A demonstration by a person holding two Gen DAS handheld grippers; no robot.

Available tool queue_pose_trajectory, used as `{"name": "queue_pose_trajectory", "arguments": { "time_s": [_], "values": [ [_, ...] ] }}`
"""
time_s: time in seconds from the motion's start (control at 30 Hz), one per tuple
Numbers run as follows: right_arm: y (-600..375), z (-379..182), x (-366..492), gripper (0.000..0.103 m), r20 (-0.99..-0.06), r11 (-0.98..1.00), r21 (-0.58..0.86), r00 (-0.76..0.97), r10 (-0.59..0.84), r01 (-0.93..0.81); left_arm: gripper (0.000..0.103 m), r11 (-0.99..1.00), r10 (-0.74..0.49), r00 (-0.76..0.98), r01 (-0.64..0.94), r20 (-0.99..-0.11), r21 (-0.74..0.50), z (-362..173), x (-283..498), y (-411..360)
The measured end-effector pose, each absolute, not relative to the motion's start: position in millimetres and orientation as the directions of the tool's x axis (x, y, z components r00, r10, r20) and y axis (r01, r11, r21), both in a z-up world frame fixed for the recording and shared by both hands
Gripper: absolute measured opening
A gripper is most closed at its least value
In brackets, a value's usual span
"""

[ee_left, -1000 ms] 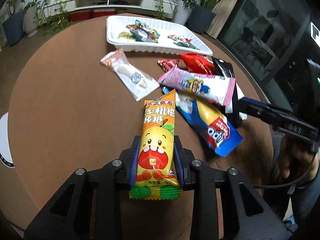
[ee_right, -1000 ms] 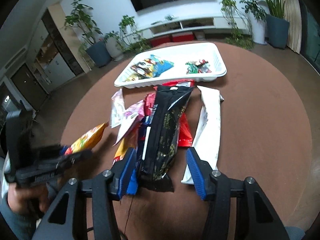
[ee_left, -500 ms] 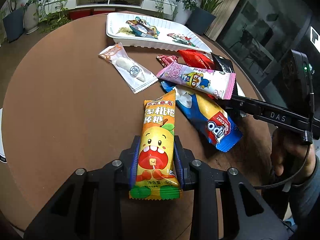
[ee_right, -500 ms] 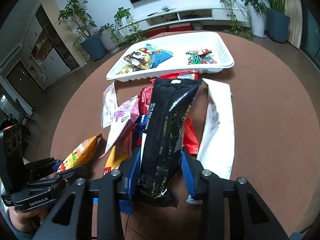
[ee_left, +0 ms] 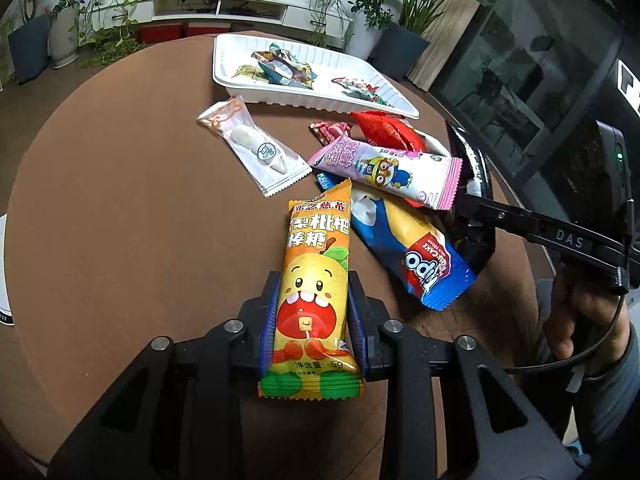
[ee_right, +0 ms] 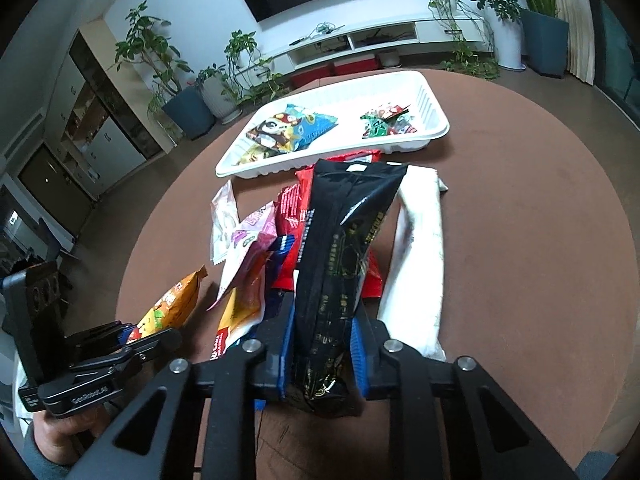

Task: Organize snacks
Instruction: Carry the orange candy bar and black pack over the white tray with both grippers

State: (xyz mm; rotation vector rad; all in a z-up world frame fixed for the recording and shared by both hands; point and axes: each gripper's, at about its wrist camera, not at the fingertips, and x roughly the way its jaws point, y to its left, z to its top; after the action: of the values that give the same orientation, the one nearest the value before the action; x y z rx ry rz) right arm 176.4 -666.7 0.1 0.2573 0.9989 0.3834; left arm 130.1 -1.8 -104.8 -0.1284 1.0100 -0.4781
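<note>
Round brown tabletop point(ee_left: 120, 220), set in a lounge with potted plants and a low white media shelf along the far wall; we list what it carries, largest first.

White ribbed tray point(ee_right: 434, 118), far side of the tabletop. It already holds a few small packets in two groups, so we judge it the collecting place for the snacks.

Loose pile of snacks, near the tray and between our two tools. We count a long white packet point(ee_right: 420, 248), a red packet point(ee_left: 384, 130), a blue packet point(ee_left: 416, 256), a pink cartoon packet point(ee_left: 392, 170) lying across the blue one, and a clear sachet point(ee_left: 256, 152) lying apart to the left. They overlap, so each must be drawn out singly.

Black packet point(ee_right: 344, 264), the tallest of the pile. Our right gripper point(ee_right: 320, 364) has its jaws closed on the lower end; the packet stands up along the fingers, over the red packet and beside the white one, so we judge it ready to be carried to the tray.

Orange lollipop packet point(ee_left: 314, 292). Our left gripper point(ee_left: 314, 324) has its jaws closed narrowly on the lower half, with the printed face up and the top end pointing towards the pile. We cannot tell whether it is lifted off the tabletop.

Both tools are loaded, so we judge the sorting partly done.
</note>
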Motion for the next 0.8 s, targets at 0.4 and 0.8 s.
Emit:
{"name": "queue_pose_trajectory", "arguments": {
  "time_s": [0.4,0.8],
  "values": [
    [-689,22,165,0.025,-0.711,0.862,0.476,0.501,0.494,-0.174,0.028,0.875,-0.476,0.45,0.324,-0.755,-0.358,-95,131,0],
    [-762,36,188,0.025,-0.705,0.875,0.481,0.573,0.417,-0.045,0.028,0.897,-0.441,0.518,0.274,-0.733,-0.346,-72,165,30]
  ]
}}
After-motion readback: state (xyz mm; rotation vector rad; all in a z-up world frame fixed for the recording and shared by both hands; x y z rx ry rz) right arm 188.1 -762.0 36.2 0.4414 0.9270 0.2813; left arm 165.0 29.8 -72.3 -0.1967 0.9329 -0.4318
